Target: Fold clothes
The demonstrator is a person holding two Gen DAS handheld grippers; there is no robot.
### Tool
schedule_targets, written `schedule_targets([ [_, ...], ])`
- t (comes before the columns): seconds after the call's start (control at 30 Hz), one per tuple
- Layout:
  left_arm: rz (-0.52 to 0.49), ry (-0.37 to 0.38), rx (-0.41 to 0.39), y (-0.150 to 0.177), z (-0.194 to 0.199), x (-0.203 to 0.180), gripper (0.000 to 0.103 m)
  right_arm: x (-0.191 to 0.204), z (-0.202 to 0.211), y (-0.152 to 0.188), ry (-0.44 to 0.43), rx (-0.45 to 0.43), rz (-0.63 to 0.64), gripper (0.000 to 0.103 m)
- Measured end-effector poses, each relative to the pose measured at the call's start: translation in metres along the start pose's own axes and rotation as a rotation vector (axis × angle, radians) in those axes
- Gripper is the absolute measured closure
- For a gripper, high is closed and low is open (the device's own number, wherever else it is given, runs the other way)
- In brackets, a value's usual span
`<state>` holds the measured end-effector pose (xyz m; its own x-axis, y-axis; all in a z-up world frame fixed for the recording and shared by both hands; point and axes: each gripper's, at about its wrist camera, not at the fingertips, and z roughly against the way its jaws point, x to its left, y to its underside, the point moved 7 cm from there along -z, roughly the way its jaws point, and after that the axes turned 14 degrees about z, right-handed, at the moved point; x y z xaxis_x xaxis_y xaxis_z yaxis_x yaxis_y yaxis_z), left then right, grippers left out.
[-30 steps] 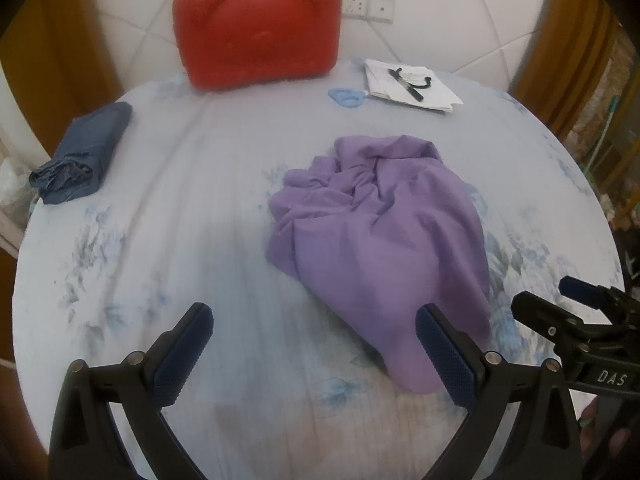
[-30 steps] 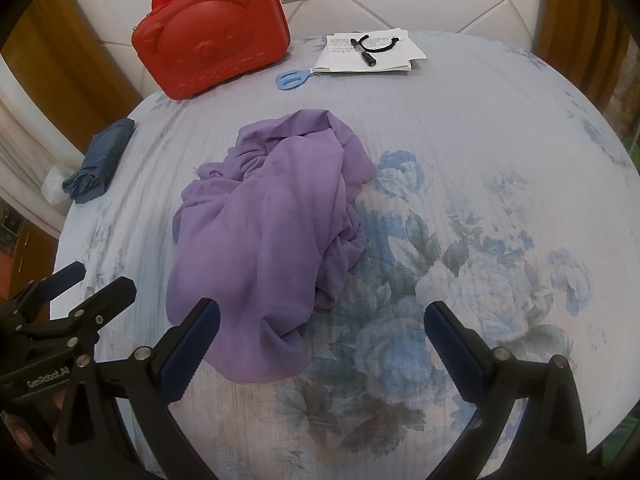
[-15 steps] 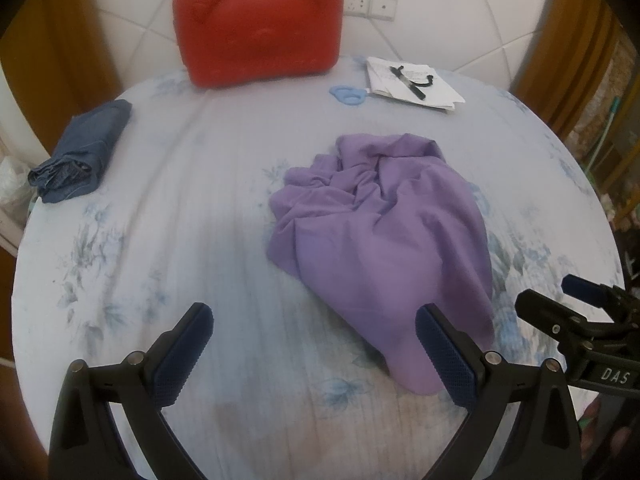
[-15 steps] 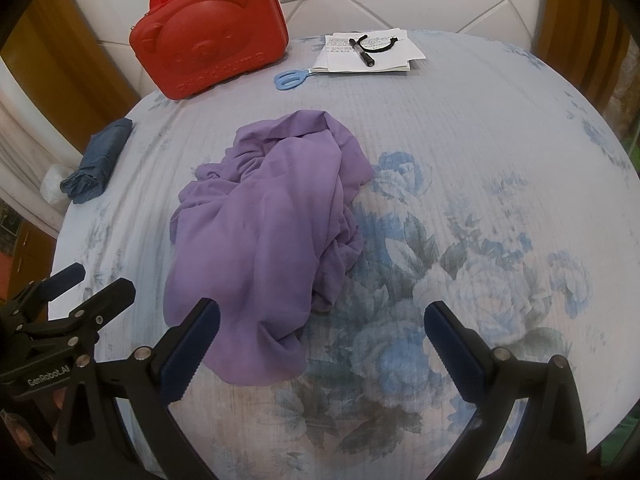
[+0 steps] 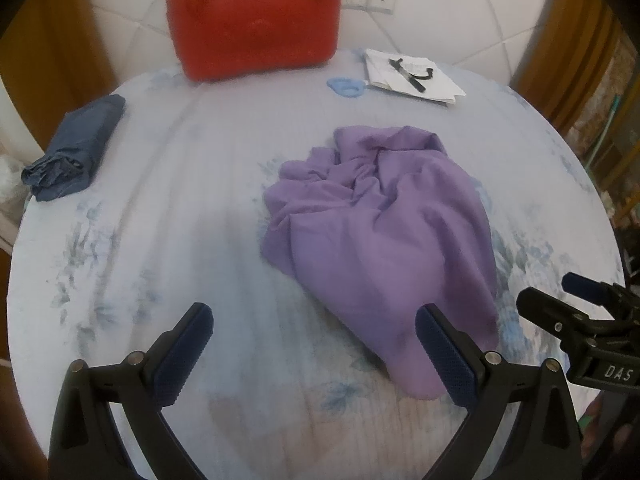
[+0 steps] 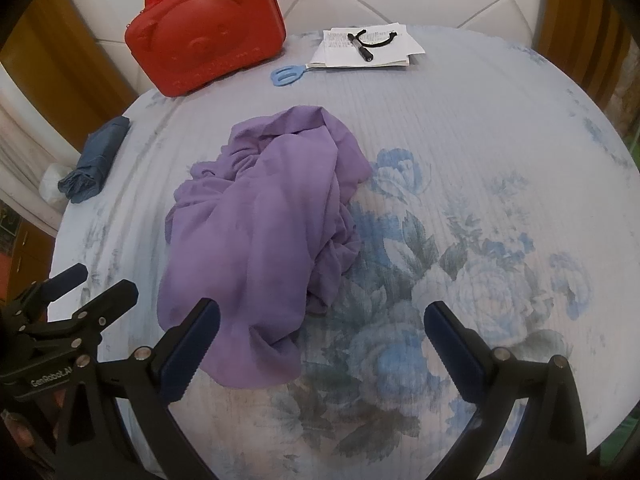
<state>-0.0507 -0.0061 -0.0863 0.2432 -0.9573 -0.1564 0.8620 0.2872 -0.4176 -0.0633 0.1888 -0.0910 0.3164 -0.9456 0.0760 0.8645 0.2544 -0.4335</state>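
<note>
Here my left gripper (image 5: 314,350) and right gripper (image 6: 322,346) hang with jaws spread wide, holding nothing. The purple garment (image 6: 264,240) lies crumpled in a heap mid-tabletop (image 6: 500,128), folds bunched at its far end, its near edge smooth, just beyond my jaws.

near edge: bare floral sheet (image 6: 500,184) lies under both wide-open grippers, left gripper (image 5: 314,344) and right gripper (image 6: 322,338).
centre: crumpled purple garment (image 6: 264,236) fills the middle.
right side: open sheet, nothing on it.
left edge: folded blue cloth (image 5: 72,148), well apart from the garment.
far edge: red case (image 6: 204,36), blue scissors (image 6: 286,75), papers (image 6: 368,50) with 1 pen (image 6: 360,47).
</note>
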Motion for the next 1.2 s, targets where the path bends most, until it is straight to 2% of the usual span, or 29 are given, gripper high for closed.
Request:
schedule_targets([
  [0.5,0.018,0.002,0.050,0.001,-0.031,-0.007,0.001,-0.009,-0.017,-0.001,-0.035,0.021,0.000,0.000],
  [0.73,-0.005,0.019,0.091,0.009,-0.063,-0.024,0.001,-0.027,-0.018,-0.003,-0.022,0.012,0.015,0.000],
  [0.8,-0.016,0.029,0.111,0.013,-0.073,-0.029,0.013,-0.032,-0.021,-0.004,-0.023,0.016,0.016,0.000],
  [0.87,-0.020,0.046,0.129,0.016,-0.078,-0.030,0.052,-0.032,-0.025,-0.005,-0.033,0.018,0.030,0.004],
  [0.9,-0.012,0.057,0.137,0.016,-0.078,-0.029,0.058,-0.031,-0.026,-0.006,-0.043,0.019,0.038,0.010],
  [0.97,0.002,0.079,0.152,0.016,-0.079,-0.026,0.083,-0.027,-0.033,-0.006,-0.067,0.033,0.052,0.020],
  [1.03,0.016,0.069,0.134,0.011,-0.072,-0.017,0.092,-0.024,-0.038,-0.007,-0.081,0.043,0.064,0.029],
  [1.1,0.043,0.037,0.078,-0.004,-0.056,0.002,0.094,-0.021,-0.041,-0.010,-0.094,0.043,0.080,0.049],
  [1.2,0.098,-0.025,-0.016,-0.030,-0.028,0.040,0.095,-0.017,-0.043,-0.019,-0.111,0.036,0.099,0.054],
])
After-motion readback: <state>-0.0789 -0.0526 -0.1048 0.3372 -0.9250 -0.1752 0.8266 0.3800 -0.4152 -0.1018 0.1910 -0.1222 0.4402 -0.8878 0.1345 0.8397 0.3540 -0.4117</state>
